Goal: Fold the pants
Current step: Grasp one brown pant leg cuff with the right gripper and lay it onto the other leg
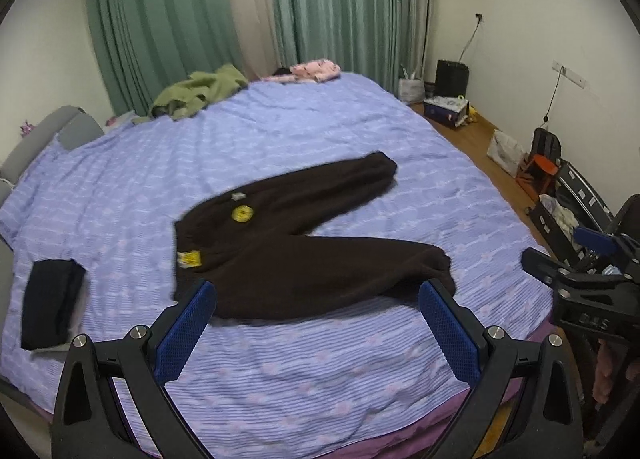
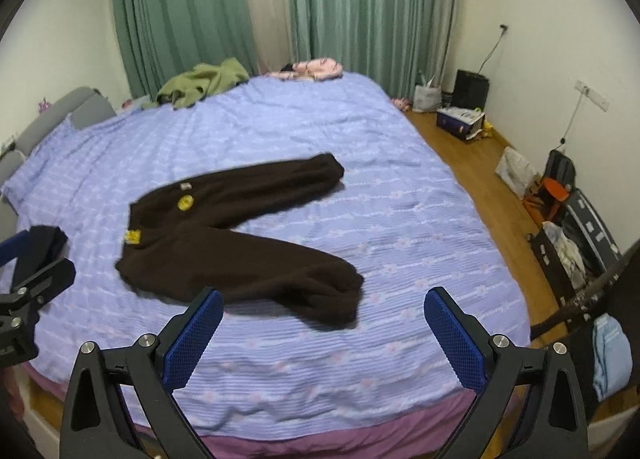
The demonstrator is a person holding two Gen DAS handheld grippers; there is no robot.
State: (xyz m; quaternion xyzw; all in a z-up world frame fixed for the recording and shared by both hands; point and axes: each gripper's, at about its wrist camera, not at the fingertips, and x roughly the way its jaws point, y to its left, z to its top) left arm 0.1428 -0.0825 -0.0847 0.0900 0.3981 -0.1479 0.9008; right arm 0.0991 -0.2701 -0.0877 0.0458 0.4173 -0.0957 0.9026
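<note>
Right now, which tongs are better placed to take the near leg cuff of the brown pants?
Right. Probably the right tongs: the near leg cuff lies just ahead between their open fingers. The left tongs face the pants nearer the waistband.

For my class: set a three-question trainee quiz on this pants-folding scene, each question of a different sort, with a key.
1. True or false: the dark brown pants already lie folded in half on the bed.
2. Multiple choice: what lies at the far edge of the bed, in front of the curtains? A) a green garment B) a laptop C) a red pillow
3. Fill in: the left gripper and the right gripper both have their jaws ____, with nothing between them.

Key
1. False: both legs are spread apart in a V.
2. A
3. open
</note>
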